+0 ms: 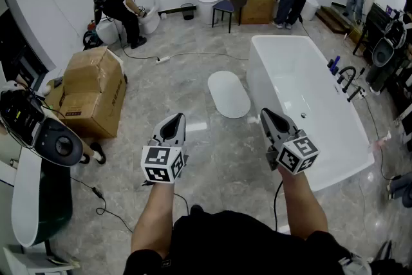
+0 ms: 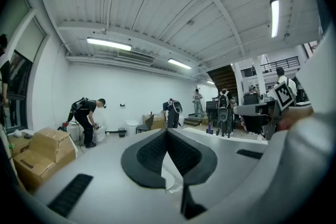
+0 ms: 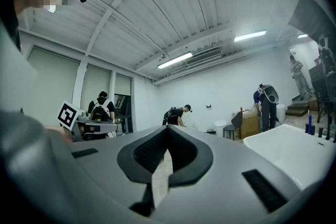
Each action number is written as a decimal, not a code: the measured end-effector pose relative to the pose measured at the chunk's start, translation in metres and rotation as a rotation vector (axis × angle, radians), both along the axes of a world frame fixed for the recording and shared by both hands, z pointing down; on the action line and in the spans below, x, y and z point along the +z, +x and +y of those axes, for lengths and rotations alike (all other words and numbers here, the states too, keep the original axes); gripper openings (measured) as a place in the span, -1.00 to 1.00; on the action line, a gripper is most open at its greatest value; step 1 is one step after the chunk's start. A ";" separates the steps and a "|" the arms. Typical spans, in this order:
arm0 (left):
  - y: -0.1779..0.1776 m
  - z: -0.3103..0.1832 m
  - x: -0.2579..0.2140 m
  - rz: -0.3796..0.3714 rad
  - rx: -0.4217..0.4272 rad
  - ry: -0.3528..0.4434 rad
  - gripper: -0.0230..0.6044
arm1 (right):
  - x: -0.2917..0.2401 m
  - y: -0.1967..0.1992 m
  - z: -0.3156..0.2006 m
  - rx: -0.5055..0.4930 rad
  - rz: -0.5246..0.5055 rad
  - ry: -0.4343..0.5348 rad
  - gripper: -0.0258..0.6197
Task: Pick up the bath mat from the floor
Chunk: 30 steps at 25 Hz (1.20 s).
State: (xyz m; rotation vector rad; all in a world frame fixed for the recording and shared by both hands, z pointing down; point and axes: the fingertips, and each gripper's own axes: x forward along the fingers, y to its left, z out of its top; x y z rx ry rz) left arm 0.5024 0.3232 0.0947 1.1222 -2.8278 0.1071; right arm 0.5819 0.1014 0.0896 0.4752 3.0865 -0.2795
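The left forearm (image 1: pixel 156 216) and right forearm (image 1: pixel 302 199) reached forward side by side, holding the left gripper (image 1: pixel 174 122) and the right gripper (image 1: pixel 266 115) roughly level and a little apart, each with its jaws closed tip to tip and nothing caught between them.

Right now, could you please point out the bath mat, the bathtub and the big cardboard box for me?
bath mat (image 1: pixel 228 94): head view, middle of its white oval top.
bathtub (image 1: pixel 299 84): head view, bare inner basin.
cardboard box (image 1: pixel 90 67): head view, top flap.
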 end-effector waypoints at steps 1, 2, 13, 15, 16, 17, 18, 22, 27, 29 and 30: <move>0.000 -0.002 0.001 0.005 -0.004 0.003 -0.88 | 0.001 -0.002 0.000 0.000 0.002 0.001 -0.88; 0.000 -0.003 0.002 0.009 -0.008 0.005 -0.88 | 0.003 -0.003 -0.001 -0.001 0.003 0.002 -0.88; 0.016 0.003 0.023 0.035 -0.060 -0.030 -0.88 | 0.016 0.010 -0.006 -0.014 0.014 -0.003 -0.88; 0.018 0.005 0.025 0.040 -0.067 -0.036 -0.88 | 0.017 0.012 -0.006 -0.017 0.018 -0.008 -0.88; 0.018 0.006 0.026 0.043 -0.071 -0.039 -0.88 | 0.017 0.013 -0.007 -0.015 0.019 -0.008 -0.88; 0.018 0.007 0.027 0.047 -0.073 -0.042 -0.88 | 0.018 0.013 -0.008 -0.011 0.020 -0.009 -0.88; 0.018 0.008 0.028 0.052 -0.074 -0.043 -0.88 | 0.018 0.014 -0.009 -0.007 0.020 -0.011 -0.88; 0.020 0.008 0.033 0.066 -0.080 -0.047 -0.88 | 0.019 0.018 -0.016 -0.013 0.008 -0.031 -0.87; 0.021 0.007 0.030 0.060 -0.080 -0.031 -0.88 | 0.022 0.020 -0.019 -0.014 0.033 -0.005 -0.61; 0.020 0.007 0.029 0.057 -0.076 -0.026 -0.87 | 0.024 0.020 -0.019 -0.015 0.044 0.001 -0.48; 0.019 0.007 0.029 0.055 -0.076 -0.026 -0.87 | 0.026 0.019 -0.019 -0.015 0.048 0.001 -0.43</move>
